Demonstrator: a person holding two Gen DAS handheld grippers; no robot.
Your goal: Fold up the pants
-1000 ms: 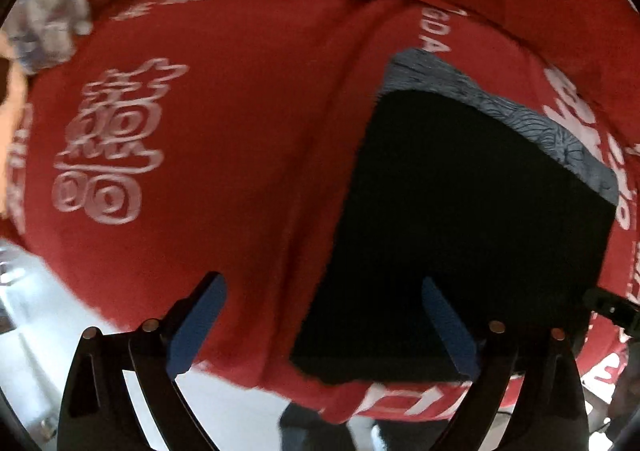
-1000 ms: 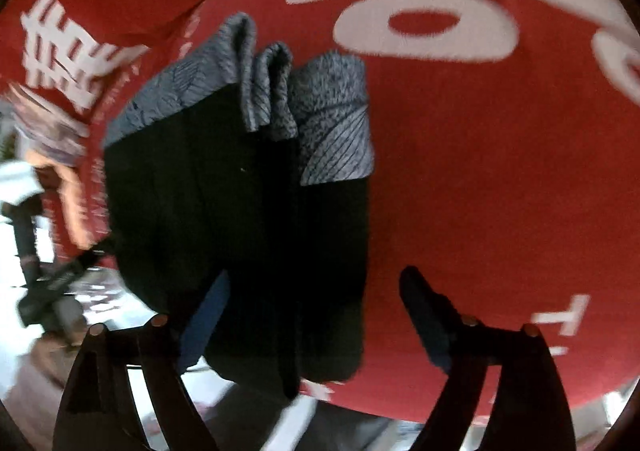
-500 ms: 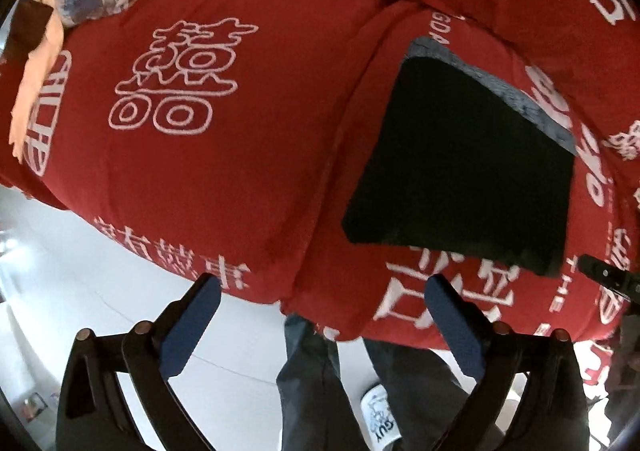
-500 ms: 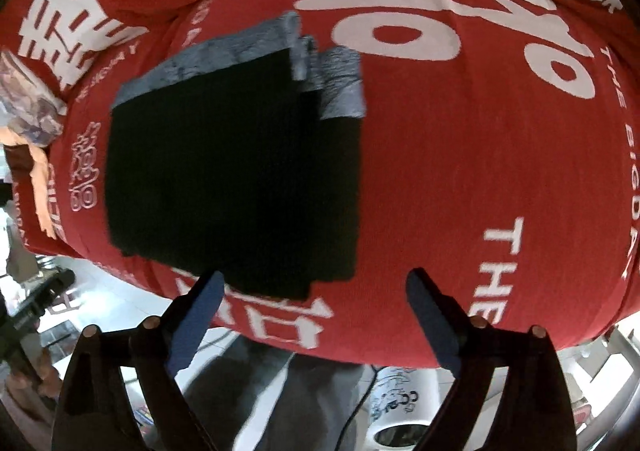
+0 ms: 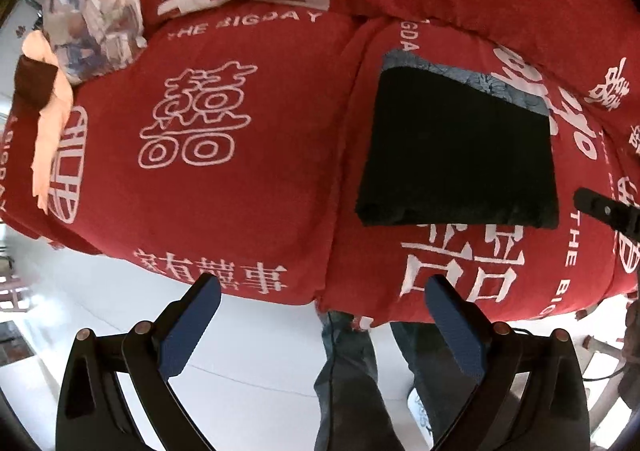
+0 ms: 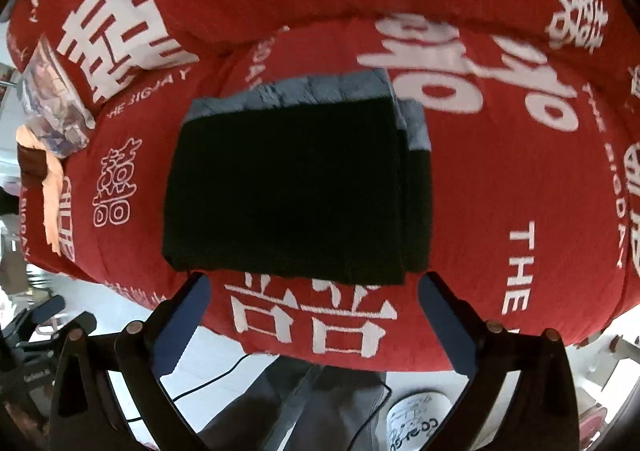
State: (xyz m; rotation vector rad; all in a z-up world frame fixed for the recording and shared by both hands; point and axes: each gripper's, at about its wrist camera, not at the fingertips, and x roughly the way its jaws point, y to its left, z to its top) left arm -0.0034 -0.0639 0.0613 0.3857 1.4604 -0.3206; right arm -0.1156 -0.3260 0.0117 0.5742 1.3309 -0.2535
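You see the pants (image 6: 288,191) as matt black knit cloth with a grey woven band. Under them, the sofa cover (image 5: 240,191) is soft, slightly rough red cloth. Below the sofa, the floor (image 5: 248,351) looks smooth, glossy white.

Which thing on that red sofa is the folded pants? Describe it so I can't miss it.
Start at the red sofa with white lettering. On its right seat cushion lies the pants, a flat black rectangle, clear of both open grippers. Unlike the pale patterned pillow far left, it is plain black with a grey band along its back edge.
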